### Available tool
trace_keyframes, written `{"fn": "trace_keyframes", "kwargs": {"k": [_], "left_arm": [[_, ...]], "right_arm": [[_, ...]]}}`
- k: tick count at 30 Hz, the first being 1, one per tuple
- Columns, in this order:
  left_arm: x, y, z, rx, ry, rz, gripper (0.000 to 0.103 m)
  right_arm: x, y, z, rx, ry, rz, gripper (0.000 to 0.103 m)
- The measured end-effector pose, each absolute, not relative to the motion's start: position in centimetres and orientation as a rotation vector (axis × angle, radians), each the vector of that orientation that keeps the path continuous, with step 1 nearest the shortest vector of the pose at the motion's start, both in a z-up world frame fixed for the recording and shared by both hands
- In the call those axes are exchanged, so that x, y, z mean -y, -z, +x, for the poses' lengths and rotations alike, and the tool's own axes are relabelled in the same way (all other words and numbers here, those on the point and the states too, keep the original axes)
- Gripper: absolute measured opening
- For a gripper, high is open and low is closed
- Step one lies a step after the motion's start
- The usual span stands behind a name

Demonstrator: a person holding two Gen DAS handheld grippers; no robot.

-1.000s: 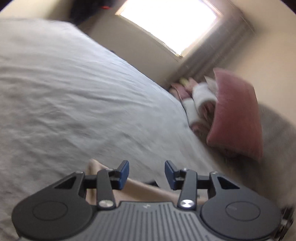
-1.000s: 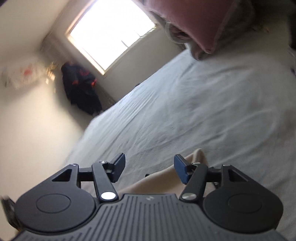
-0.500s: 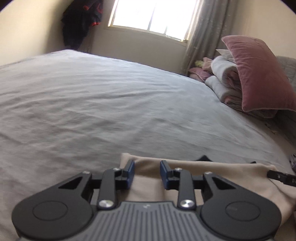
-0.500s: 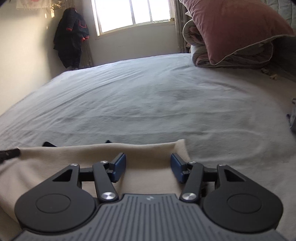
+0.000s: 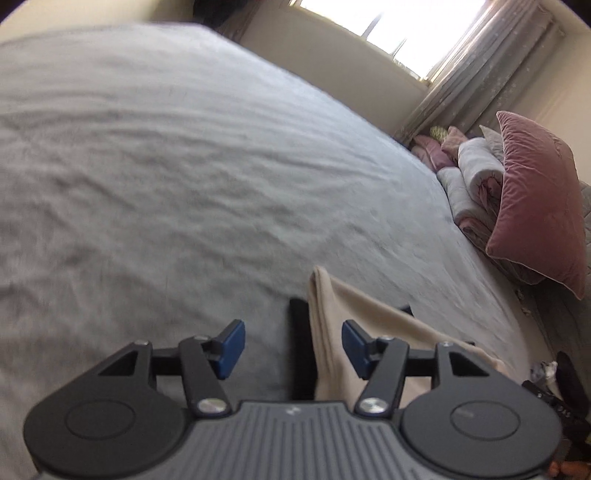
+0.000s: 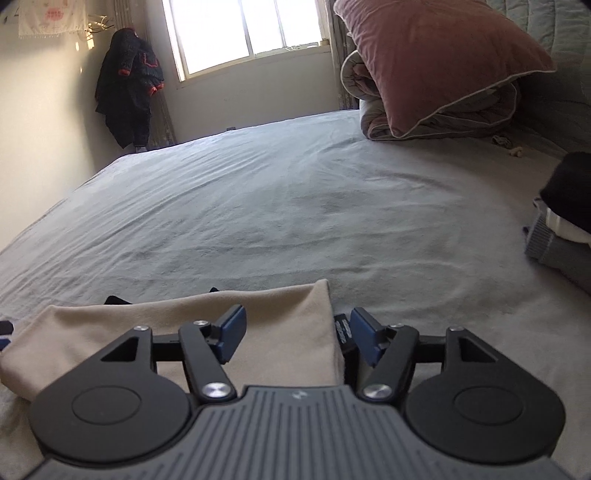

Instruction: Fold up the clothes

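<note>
A beige garment [image 6: 207, 332] lies folded flat at the near edge of a grey bed [image 6: 295, 206], with a dark item showing beneath its edges. The right tongs [image 6: 295, 334] hover over the garment's right end, blue pads apart after just opening, the cloth's edge between them but not pinched. The left tongs [image 5: 291, 349] stand likewise parted at the garment's left end [image 5: 332, 332], jaws having just opened, the fold's edge between the pads [image 5: 231, 347] and not gripped. At the far right of the bed, a pink pillow [image 6: 436, 62] rests on a rolled quilt [image 6: 443, 118]. Folded dark and grey clothes [image 6: 565, 229] sit at the right. A dark jacket [image 6: 129, 85] hangs beside the bright window [image 6: 243, 29].
</note>
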State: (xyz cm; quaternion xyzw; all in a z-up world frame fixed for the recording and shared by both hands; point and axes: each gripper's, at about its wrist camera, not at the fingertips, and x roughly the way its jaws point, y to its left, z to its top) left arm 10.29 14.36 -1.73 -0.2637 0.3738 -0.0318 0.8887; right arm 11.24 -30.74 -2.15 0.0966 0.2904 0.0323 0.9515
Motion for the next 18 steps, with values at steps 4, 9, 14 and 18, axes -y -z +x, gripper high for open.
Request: {"fn": "trace_keyframes", "kwargs": {"k": [4, 9, 14, 18], "left_arm": [[-13.4, 1.8, 9.0, -0.845, 0.128, -0.6, 0.074], [-12.7, 2.9, 8.1, -0.953, 0.113, -0.732, 0.079], [-11.7, 5.4, 6.9, -0.967, 0.109, -0.923, 0.077], [-10.5, 6.3, 6.2, -0.846, 0.033, -1.003, 0.069]], "right_arm": [[32.3, 1.8, 9.8, -0.621, -0.024, 0.304, 0.071], [34.1, 2.3, 8.3, -0.691, 0.028, 0.5, 0.072], [34.9, 4.4, 6.6, -0.772, 0.039, 0.763, 0.072], [33.9, 6.4, 6.0, -0.755, -0.015, 0.924, 0.072]]}}
